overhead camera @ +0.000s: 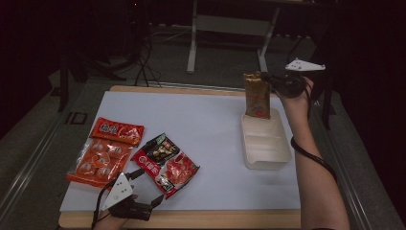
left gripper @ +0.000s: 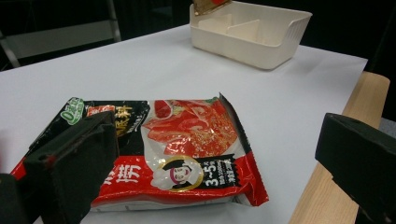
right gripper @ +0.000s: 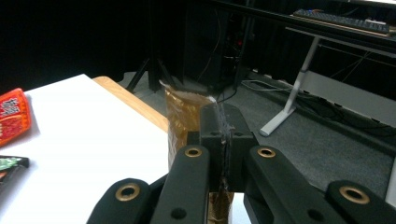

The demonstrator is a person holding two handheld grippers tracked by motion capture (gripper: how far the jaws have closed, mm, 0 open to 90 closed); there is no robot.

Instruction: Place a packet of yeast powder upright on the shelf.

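High view: right claw point(overhead camera: 268, 81) clamped on the top of a gold packet point(overhead camera: 256, 96), held upright with its lower end in the far compartment of a cream tray point(overhead camera: 268, 153) at the right of the white worktop point(overhead camera: 210, 124). Left claw point(overhead camera: 152, 201) at the near left edge, spread wide, nothing gripped.

Left gripper view: jaws wide apart, red-and-black packet point(left gripper: 187, 149) flat just beyond; tray far off.

Right gripper view: jaws pressed together on the gold packet's top edge point(right gripper: 184, 112).
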